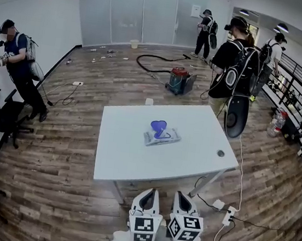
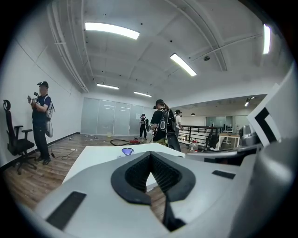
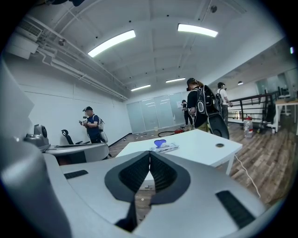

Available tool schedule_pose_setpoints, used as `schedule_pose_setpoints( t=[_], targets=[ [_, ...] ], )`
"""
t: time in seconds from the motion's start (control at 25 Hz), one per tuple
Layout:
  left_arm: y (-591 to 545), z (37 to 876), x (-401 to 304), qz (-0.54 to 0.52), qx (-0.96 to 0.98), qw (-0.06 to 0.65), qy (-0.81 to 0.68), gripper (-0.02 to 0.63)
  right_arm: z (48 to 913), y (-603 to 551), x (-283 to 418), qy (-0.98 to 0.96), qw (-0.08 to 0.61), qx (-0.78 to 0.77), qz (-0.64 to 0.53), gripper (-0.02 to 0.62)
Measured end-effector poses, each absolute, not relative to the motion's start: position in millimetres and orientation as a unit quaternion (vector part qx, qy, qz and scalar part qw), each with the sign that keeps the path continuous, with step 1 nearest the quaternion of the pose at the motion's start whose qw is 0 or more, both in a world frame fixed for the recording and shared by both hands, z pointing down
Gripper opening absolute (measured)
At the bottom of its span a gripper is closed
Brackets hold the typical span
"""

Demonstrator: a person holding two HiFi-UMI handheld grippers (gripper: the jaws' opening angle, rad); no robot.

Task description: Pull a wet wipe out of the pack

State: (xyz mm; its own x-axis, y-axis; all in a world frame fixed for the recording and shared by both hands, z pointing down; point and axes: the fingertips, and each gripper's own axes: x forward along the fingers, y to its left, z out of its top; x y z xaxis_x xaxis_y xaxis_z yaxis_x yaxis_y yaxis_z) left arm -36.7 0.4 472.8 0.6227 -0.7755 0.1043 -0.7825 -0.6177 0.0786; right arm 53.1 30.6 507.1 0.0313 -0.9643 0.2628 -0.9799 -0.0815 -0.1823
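Wet-wipe pack (image 1: 161,135), blue lid open, mid-table

The left tongs (image 1: 150,194) and the right tongs (image 1: 180,197) sit low down and close side by side, both pointing forward, and each one has its two jaws pressed together and empty.

The head view looks steeply down over the left gripper (image 1: 150,191) and right gripper (image 1: 181,195) to the table (image 1: 118,162) just ahead of them, while each gripper view looks low and level past its own jaws across that same table and its pack (image 1: 161,135).
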Motion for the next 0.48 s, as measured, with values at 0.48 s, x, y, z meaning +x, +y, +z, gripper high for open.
schedule_pose_setpoints(
  t=[0.48],
  targets=[
    [-16.4,474.4,-41.3,0.034,0.892,0.055,-0.448,0.0,508.3,11.1,51.9,-0.688,0.018,0.707,0.165,0.009]
  ],
)
